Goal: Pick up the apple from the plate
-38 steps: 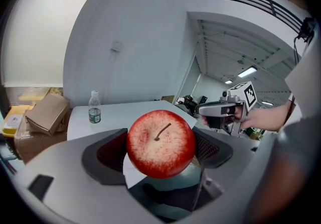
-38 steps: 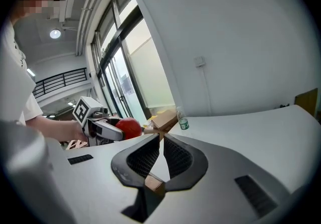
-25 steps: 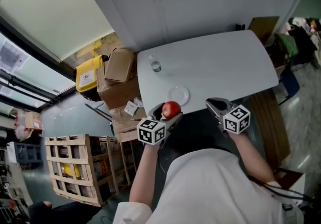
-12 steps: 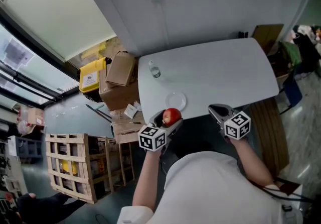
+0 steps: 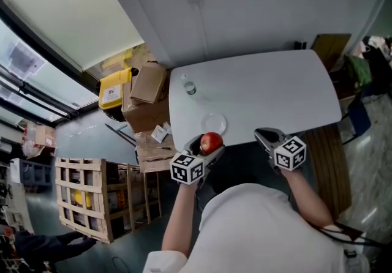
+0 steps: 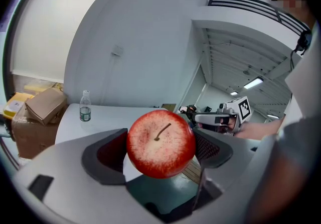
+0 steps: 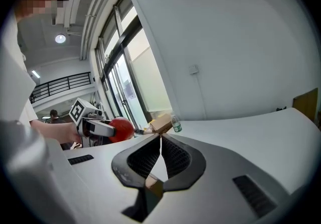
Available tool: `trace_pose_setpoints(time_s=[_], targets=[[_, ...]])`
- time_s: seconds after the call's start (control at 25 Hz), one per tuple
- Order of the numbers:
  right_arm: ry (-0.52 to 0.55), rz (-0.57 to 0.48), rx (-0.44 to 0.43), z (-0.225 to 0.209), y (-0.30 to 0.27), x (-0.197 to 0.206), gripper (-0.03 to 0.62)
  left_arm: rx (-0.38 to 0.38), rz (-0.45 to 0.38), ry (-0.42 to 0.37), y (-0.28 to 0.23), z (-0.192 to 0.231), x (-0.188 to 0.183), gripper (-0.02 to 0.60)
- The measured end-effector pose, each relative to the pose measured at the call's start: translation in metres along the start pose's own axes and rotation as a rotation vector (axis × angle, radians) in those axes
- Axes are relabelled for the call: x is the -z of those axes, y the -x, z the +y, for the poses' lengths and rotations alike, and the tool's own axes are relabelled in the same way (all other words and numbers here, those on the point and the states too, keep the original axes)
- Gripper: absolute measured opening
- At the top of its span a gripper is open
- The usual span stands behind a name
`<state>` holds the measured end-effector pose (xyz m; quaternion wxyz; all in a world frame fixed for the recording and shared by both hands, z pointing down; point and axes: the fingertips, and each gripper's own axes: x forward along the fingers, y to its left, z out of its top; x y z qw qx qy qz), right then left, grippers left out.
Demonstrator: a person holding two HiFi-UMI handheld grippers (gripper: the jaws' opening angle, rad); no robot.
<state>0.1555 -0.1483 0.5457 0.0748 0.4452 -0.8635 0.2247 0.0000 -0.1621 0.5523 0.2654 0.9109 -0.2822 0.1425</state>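
My left gripper [image 5: 207, 143] is shut on a red apple [image 5: 211, 141], held off the table's near edge, just in front of the white plate [image 5: 214, 123]. In the left gripper view the apple [image 6: 160, 142] fills the space between the two jaws, stem up, well above the table. The plate holds nothing. My right gripper [image 5: 263, 135] hangs at the near edge to the right, jaws shut with nothing between them [image 7: 160, 138]. From the right gripper view I see the apple [image 7: 122, 129] in the other gripper, far left.
A small water bottle [image 5: 189, 86] stands at the far left corner of the white table [image 5: 269, 88]. Cardboard boxes [image 5: 146, 82] and a yellow case [image 5: 113, 89] lie on the floor left of it. A wooden crate [image 5: 92, 198] stands at lower left.
The left gripper with the apple has drifted slightly toward the person, away from the plate. The right gripper has barely moved.
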Motion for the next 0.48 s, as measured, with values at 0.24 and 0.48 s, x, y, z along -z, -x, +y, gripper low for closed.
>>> trace_pose_setpoints(time_s=[0.24, 0.48], targets=[[0.006, 0.005, -0.012, -0.0031, 0.0020, -0.0005, 0.037, -0.008, 0.003, -0.003, -0.0031, -0.0030, 0.0004, 0.402], [0.008, -0.001, -0.021, -0.0002, 0.0004, -0.0049, 0.037, -0.011, -0.001, -0.005, -0.0009, -0.0023, -0.0009, 0.402]])
